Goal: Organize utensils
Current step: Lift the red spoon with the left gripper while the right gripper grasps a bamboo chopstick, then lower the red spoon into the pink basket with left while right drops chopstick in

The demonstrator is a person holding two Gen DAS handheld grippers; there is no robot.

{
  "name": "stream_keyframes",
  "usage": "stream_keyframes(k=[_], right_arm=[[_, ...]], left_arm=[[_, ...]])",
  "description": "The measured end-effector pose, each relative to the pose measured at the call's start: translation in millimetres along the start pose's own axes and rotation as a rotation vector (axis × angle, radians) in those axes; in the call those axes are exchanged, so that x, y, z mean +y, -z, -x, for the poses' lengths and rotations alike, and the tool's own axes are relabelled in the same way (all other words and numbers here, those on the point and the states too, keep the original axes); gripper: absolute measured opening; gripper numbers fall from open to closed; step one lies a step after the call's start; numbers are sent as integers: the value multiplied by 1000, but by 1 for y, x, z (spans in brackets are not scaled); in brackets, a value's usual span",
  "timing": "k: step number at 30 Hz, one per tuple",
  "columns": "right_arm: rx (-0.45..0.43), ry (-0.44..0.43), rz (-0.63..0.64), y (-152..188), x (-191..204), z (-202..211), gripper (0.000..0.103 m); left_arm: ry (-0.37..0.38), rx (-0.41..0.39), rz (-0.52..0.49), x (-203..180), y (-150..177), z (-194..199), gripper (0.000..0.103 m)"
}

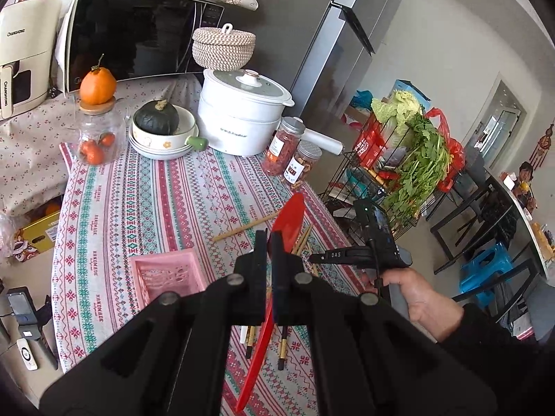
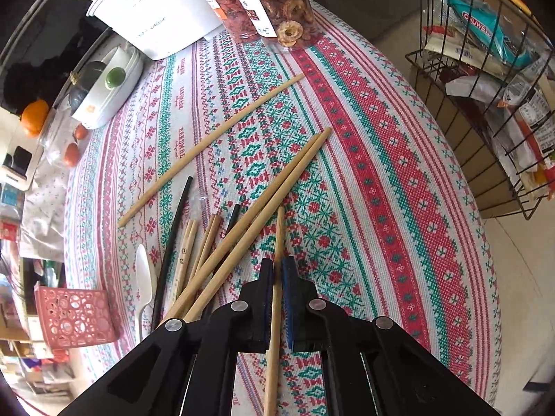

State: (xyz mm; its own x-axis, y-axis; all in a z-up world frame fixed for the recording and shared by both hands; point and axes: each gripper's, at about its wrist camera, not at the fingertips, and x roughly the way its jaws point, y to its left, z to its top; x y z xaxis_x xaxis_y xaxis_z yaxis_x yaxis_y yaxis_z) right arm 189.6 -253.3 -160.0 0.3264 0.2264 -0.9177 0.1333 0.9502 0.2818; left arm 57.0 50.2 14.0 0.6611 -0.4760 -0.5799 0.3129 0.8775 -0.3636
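Left tongs clamp a red spatula above the pink basket and chopsticks.

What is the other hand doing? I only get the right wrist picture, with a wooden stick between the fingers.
Observer: The left gripper is shut on a red spoon, held above the table.
Operator: Is that pink basket holding anything yet?
Observer: From the left wrist view, the pink basket looks empty as far as its open top shows.
Operator: What is behind the white pot? My view cuts it off.
Observer: A microwave stands behind the white pot, and a woven lidded basket sits just behind the pot's lid.
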Motion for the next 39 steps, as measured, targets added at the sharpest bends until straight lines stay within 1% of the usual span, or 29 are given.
stream_keyframes(k=[2,3,6,11,15,17,21,24,25,28,31,35,39], right_arm=[[-36,-6,26,5,3,14,5],[-57,-17,38,5,7,24,5],[-134,-63,70,17,16,56,5],[-249,-119,184,40,47,106,5],[-326,-147,257,56,66,136,5],[-364,-165,276,61,69,152,5],[-425,-204,306,68,85,173,5],[-446,-227,334,68,95,180,5],[-449,-235,345,68,99,182,5],[-475,-232,375,66,110,187,5],[-479,-251,394,63,120,190,5],[-489,-268,414,63,131,192,5],[-503,-272,429,66,139,194,5]], left_arm=[[-2,-23,7,3,-2,4,2],[-4,-34,10,4,-3,6,2],[-23,-82,16,10,-6,10,2],[-56,-143,53,26,-7,13,2],[-81,-197,62,34,-6,13,2],[-103,-238,65,38,-9,13,2],[-152,-362,62,43,-18,16,2],[-219,-425,27,43,-21,11,2],[-225,-439,22,44,-21,8,2],[-244,-462,17,48,-18,-3,2],[-268,-478,0,49,-15,-13,2],[-281,-479,-1,54,-15,-22,2],[-291,-432,32,65,-7,-34,2]])
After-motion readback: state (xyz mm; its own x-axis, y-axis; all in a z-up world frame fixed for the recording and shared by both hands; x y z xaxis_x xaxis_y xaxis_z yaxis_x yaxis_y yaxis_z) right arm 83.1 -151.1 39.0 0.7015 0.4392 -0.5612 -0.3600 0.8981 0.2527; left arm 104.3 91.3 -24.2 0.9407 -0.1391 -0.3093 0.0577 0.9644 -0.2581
